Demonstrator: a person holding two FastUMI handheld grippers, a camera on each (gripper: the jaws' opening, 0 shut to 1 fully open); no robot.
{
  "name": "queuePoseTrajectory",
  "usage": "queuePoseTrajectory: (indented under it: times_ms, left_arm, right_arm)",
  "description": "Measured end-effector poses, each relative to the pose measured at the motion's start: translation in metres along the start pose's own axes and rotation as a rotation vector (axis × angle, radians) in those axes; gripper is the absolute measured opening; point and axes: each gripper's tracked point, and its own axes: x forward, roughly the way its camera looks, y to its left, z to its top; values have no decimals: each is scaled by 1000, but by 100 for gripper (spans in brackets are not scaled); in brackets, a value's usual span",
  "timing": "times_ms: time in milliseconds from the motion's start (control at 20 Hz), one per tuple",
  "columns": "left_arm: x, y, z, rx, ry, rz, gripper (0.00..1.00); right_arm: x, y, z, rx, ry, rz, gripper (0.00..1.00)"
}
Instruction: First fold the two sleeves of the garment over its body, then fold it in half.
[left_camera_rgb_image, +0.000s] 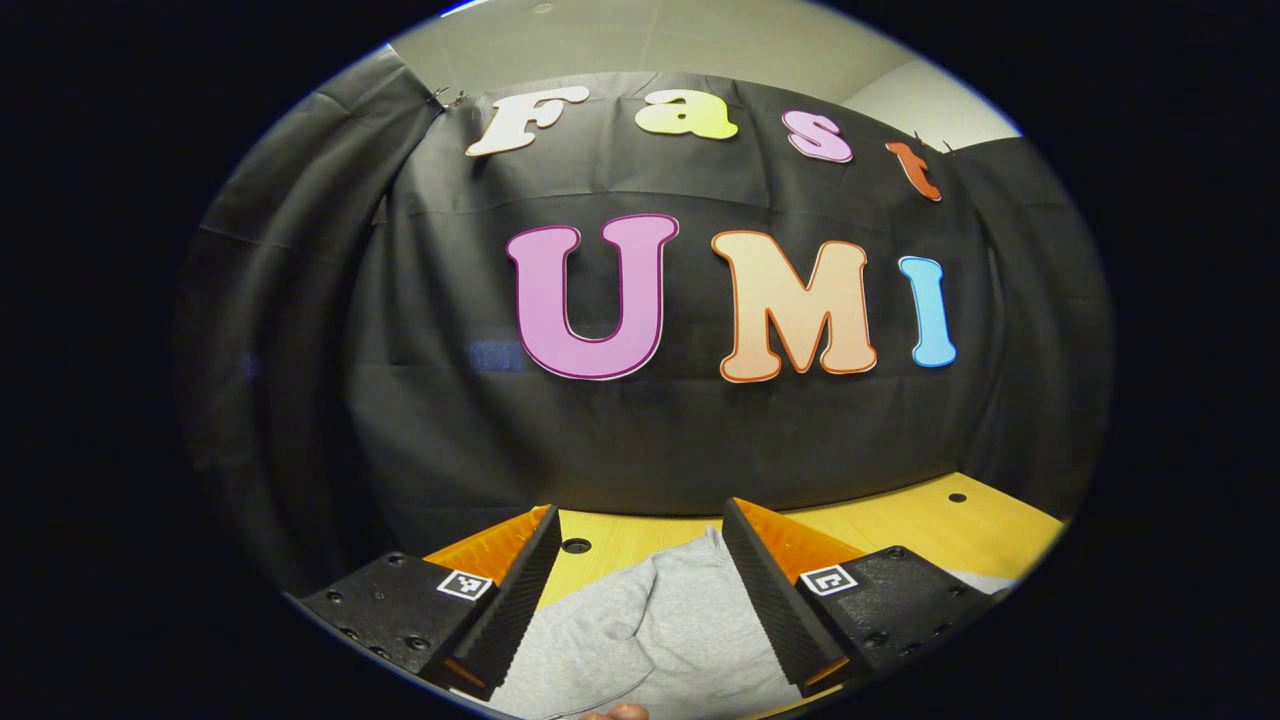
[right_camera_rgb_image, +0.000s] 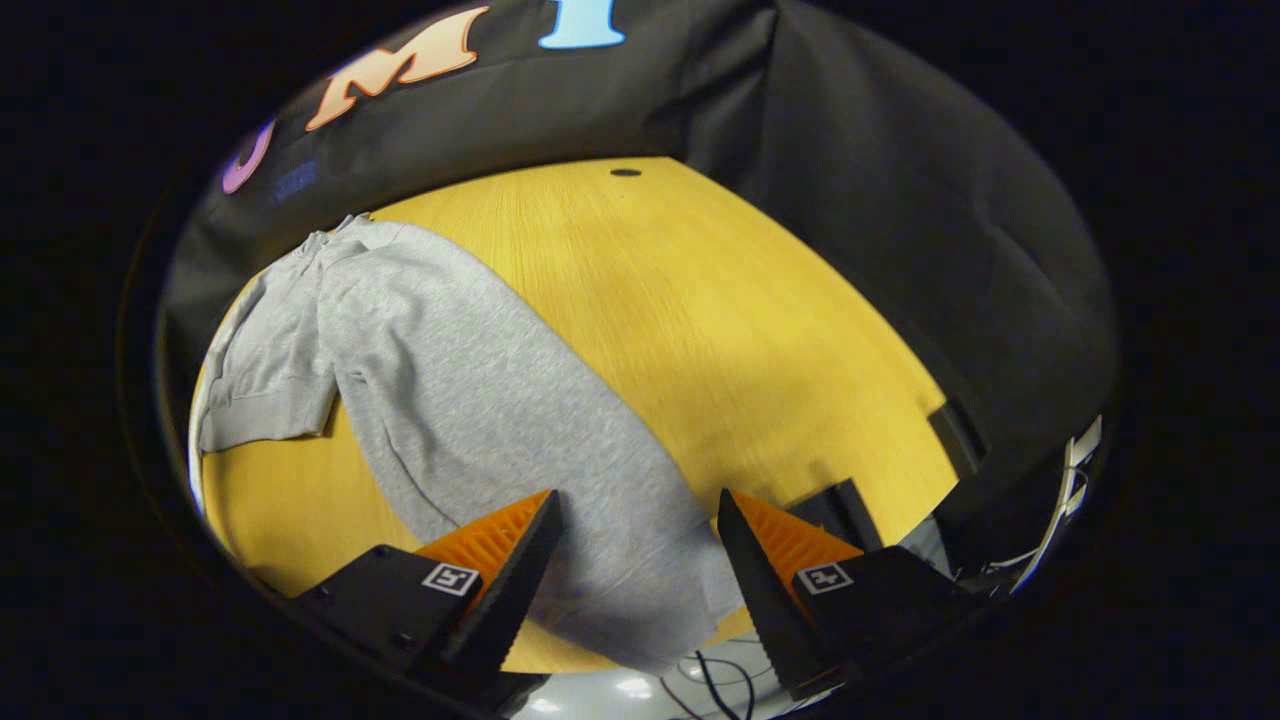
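In the left gripper view, each finger of the left tool (left_camera_rgb_image: 640, 590) carries a small square black-and-white marker tag; no word on them can be read. The surface is a yellow wood-grain tabletop (left_camera_rgb_image: 900, 525) with small dark round holes in it, one (left_camera_rgb_image: 576, 545) between the fingers and one (left_camera_rgb_image: 957, 497) farther right. Behind it hangs the booth's black cloth wall (left_camera_rgb_image: 420, 400) in loose folds, and above that a pale ceiling (left_camera_rgb_image: 640, 35) shows. The soft grey long-sleeved fabric garment (left_camera_rgb_image: 665, 630) lies on the tabletop below the tool, bunched into a few creases, its top edge reaching up between the fingers. The left tool is spread wide and holds nothing; whether its fingers touch the cloth cannot be told. A fingertip (left_camera_rgb_image: 620, 712) of the person peeks in at the bottom edge.

In the right gripper view, the right tool (right_camera_rgb_image: 635, 560) also bears two square marker tags, unreadable as text. The same yellow tabletop fills the middle, with one dark hole (right_camera_rgb_image: 625, 172) near its far edge, and the black cloth wall runs behind and to the right. The grey garment lies flat and stretched diagonally from the far left toward the tool; one sleeve (right_camera_rgb_image: 265, 380) with a ribbed cuff lies to its left. Dark cables (right_camera_rgb_image: 705, 675) show below the tabletop's near edge, and white ones (right_camera_rgb_image: 1065, 500) at the right. The right tool is spread wide, gripping nothing, with the garment's near end between its fingers.
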Motion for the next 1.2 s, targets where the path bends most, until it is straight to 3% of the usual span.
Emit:
queuePoseTrajectory:
  times_ms: [50,100,150,250,400,450,500,600,650,700,750,1200]
  left_arm:
    - [0,0,-1,2,1,0,95]
    - [0,1,1,3,-2,1,95]
    - [0,0,2,5,-6,0,95]
    - [0,0,2,9,-7,0,99]
    - [0,2,1,8,-4,4,95]
    - [1,3,1,10,-3,6,100]
    - [2,4,1,15,-3,8,95]
    - [0,8,3,27,-10,17,100]
    - [0,11,5,32,-15,21,95]
    - [-1,12,7,35,-18,24,100]
    - [-2,14,7,38,-19,26,95]
    - [-12,50,12,50,-33,96,95]
  right_arm:
    - [1,2,-1,26,15,12,96]
    - [2,5,-2,46,32,24,83]
    - [3,4,0,47,24,25,80]
    - [2,11,2,53,31,44,62]
    - [3,17,4,80,42,43,12]
    - [3,20,5,97,50,48,10]
    - [3,22,7,119,53,56,10]
    - [3,28,19,174,35,78,10]
    - [2,32,28,210,20,96,10]
    - [1,37,37,240,3,113,10]
    - [0,43,48,257,-10,134,10]
    - [-21,137,162,207,-179,326,7]
